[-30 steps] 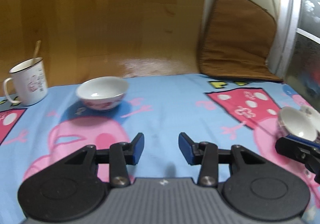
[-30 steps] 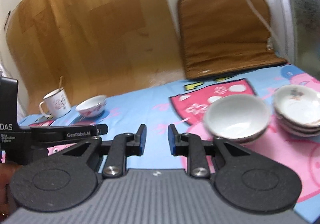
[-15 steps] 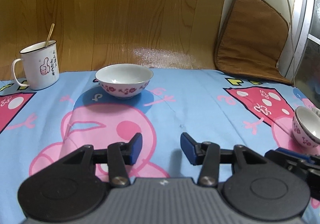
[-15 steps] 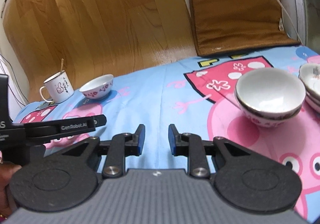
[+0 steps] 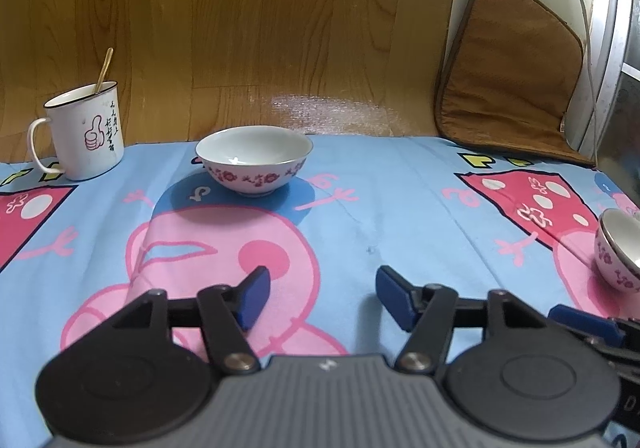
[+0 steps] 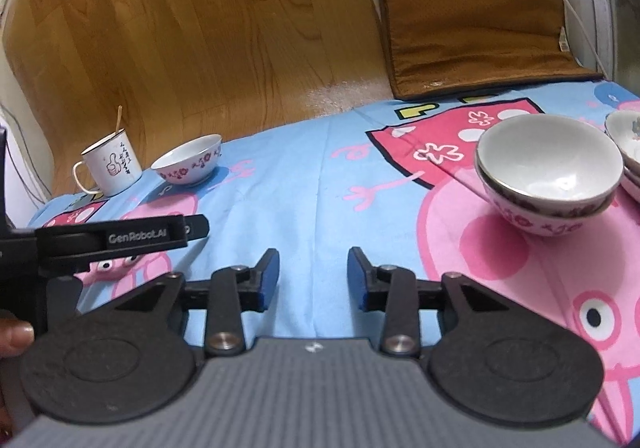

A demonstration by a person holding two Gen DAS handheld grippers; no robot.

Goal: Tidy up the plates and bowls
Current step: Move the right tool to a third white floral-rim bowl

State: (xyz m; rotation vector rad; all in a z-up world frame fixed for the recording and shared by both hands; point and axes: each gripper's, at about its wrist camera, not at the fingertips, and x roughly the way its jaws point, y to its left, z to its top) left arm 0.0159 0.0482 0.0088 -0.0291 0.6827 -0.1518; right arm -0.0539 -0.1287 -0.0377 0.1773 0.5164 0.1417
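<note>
Standing beyond the left gripper [image 5: 322, 298], its empty jaws just widened, a lone bowl [image 5: 254, 160]

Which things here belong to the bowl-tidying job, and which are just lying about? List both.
Job:
- lone flowered bowl
- nested bowls
- stacked dishes at the right edge

Lying about:
- thumbs-up mug with its spoon
- brown cushion
- cartoon cloth

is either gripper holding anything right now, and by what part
Nothing is held. The left gripper and the right gripper have both just been opening, with only cloth showing between the jaws. The lone bowl sits untouched.
</note>
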